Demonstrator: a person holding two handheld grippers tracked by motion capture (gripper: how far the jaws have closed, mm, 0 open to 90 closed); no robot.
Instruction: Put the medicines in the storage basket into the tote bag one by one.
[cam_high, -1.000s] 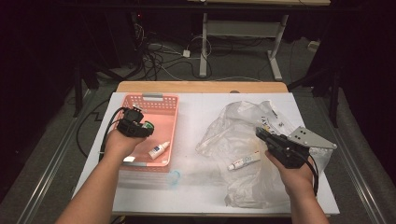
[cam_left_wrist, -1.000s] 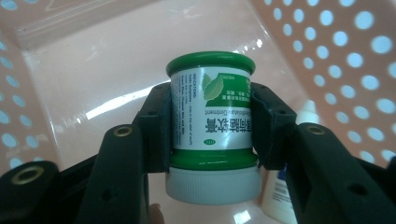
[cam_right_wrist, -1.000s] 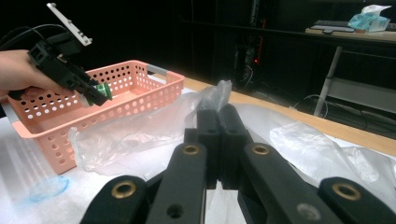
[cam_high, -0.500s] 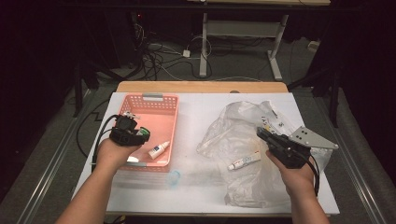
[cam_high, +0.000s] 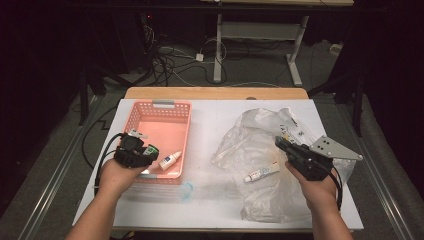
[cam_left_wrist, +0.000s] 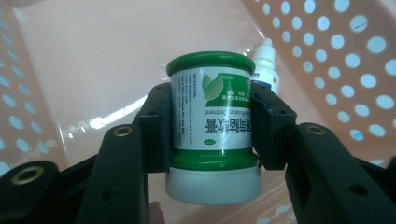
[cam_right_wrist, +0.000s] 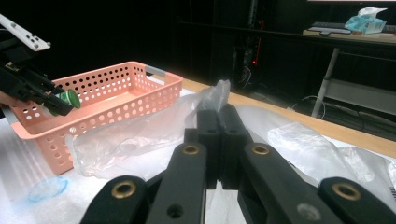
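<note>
My left gripper (cam_left_wrist: 212, 100) is shut on a green jar (cam_left_wrist: 212, 140) with a white cap, gripping it by its sides. It hangs over the near left corner of the pink basket (cam_high: 162, 104), where the jar (cam_high: 152, 150) shows green. A small white dropper bottle (cam_high: 170, 160) lies in the basket just right of it. My right gripper (cam_right_wrist: 218, 116) is shut, with a fold of the clear plastic bag (cam_right_wrist: 140, 133) pinched at its tips. A white tube (cam_high: 261, 172) lies on the bag (cam_high: 260, 135), left of the right gripper (cam_high: 281, 143).
A white sheet (cam_high: 215, 210) covers the wooden table. A small clear disc with a blue rim (cam_high: 186, 190) lies in front of the basket. Beyond the far edge are cables on the floor and a white desk frame (cam_high: 218, 45).
The left gripper has carried the green jar toward the near left corner of the basket. The right gripper and the bag have stayed put.
</note>
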